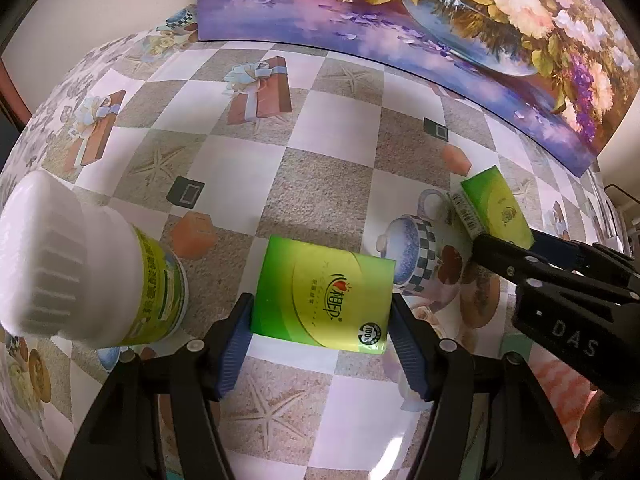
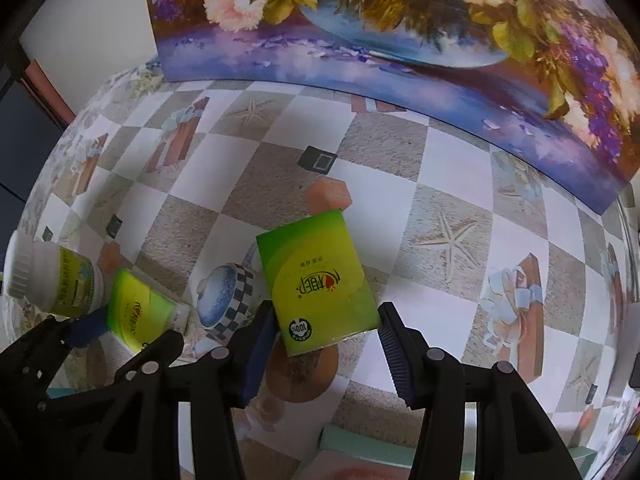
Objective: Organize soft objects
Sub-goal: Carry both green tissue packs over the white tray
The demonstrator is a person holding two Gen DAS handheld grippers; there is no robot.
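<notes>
A green tissue pack lies between the jaws of my left gripper; both blue pads touch its sides, so the gripper is shut on it. The same pack shows at the lower left of the right wrist view. A second green tissue pack sits between the jaws of my right gripper; the left pad touches it and a gap shows at the right pad. This pack and the right gripper also show at the right of the left wrist view.
A white jar with a ribbed lid stands just left of the left pack, also seen in the right wrist view. The table carries a checkered printed cloth. A large flower painting leans at the back edge.
</notes>
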